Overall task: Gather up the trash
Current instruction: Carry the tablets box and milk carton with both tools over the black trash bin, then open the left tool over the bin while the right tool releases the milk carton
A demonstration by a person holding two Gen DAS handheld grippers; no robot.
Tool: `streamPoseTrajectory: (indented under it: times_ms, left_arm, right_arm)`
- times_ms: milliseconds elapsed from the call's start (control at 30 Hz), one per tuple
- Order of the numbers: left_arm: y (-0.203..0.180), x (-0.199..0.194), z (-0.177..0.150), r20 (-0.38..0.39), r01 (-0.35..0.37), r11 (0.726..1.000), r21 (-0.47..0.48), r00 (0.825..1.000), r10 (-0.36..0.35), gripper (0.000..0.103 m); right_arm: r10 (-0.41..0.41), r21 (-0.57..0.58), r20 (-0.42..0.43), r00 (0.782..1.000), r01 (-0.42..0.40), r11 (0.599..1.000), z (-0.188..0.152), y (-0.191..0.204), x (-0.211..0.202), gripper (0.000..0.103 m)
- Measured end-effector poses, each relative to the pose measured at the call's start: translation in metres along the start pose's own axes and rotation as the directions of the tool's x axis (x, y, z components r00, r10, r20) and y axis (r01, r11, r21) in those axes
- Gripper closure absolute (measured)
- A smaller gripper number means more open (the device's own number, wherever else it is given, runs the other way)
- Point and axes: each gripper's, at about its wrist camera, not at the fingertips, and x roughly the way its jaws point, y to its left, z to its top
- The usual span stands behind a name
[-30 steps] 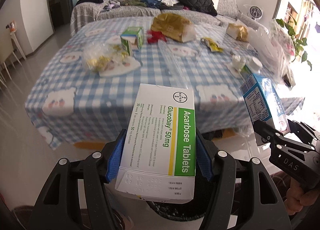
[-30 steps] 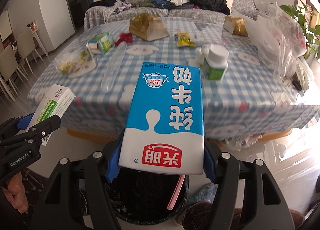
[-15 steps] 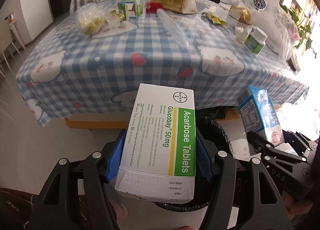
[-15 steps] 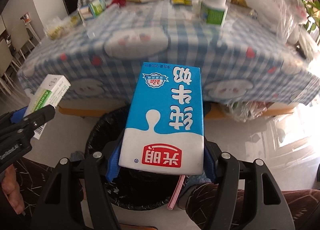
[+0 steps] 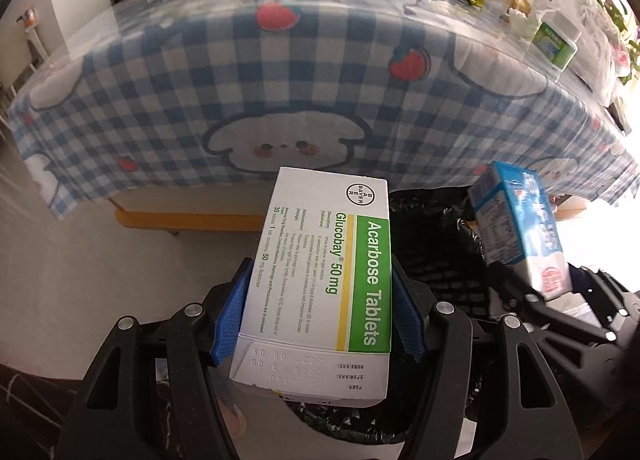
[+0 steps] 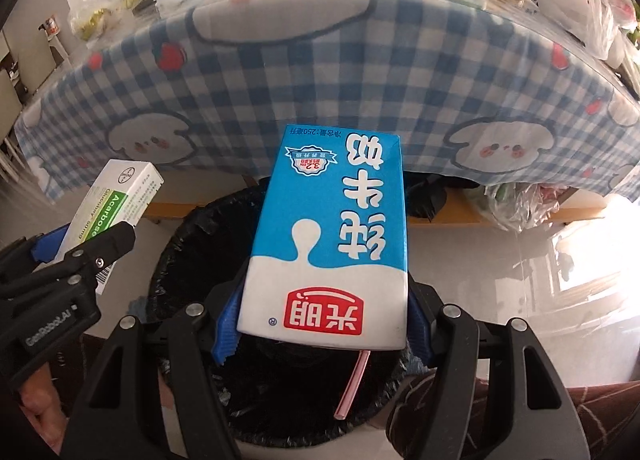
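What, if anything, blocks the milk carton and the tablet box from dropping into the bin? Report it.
Nothing visible does. The milk carton hangs over the open black-lined bin, and so does the tablet box. Each hand-held gripper only has to let go.

A white cardboard tablet box (image 5: pixel 320 280) is showing a green band with white lettering and a thin yellow stripe. A blue and white milk carton (image 6: pixel 332 244) is carrying white characters and a red logo patch, with a pink straw (image 6: pixel 352 386) hanging below it. Blue ribbed fingers (image 5: pixel 232 320) are standing out against black gripper frames. A blue-and-white checked tablecloth (image 5: pixel 160 100) is displaying white puppy faces and red strawberries. A black bin liner (image 6: pixel 188 260) is looking glossy.
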Motion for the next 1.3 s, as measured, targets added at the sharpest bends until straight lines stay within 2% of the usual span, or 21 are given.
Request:
streamPoseTrajectory:
  times_ms: [267, 400, 567, 833, 1033, 1300]
  left_arm:
    - [0.001, 0.034, -0.017, -0.035, -0.009, 1.0, 0.019, 0.999, 0.01, 0.041]
    - [-0.005, 0.046, -0.026, -0.053, -0.013, 1.0, 0.027, 0.998, 0.015, 0.041]
    - [-0.015, 0.058, -0.033, -0.083, -0.005, 1.0, 0.022, 0.996, 0.007, 0.04]
    - [-0.041, 0.077, -0.032, -0.099, 0.005, 0.996, 0.089, 0.995, 0.004, 0.04]
    - [-0.063, 0.092, -0.04, -0.124, 0.022, 0.995, 0.102, 0.992, -0.009, 0.04]
    - [-0.083, 0.097, -0.045, -0.109, 0.024, 0.991, 0.131, 0.994, -0.01, 0.037]
  right_arm:
    - [0.013, 0.032, -0.048, 0.999, -0.012, 0.999, -0.009, -0.003, 0.031, 0.04]
    - [0.003, 0.008, -0.084, 0.996, -0.002, 1.0, -0.018, 0.001, 0.044, 0.04]
    - [0.006, 0.014, -0.089, 0.996, -0.004, 1.0, -0.021, -0.001, 0.045, 0.04]
    - [-0.025, 0.076, -0.09, 0.996, 0.032, 0.997, -0.03, -0.036, 0.037, 0.04]
    - [-0.047, 0.136, -0.095, 0.994, 0.059, 0.989, -0.038, -0.065, 0.033, 0.04]
    - [-0.061, 0.172, -0.099, 0.993, 0.077, 0.982, -0.042, -0.083, 0.032, 0.04]
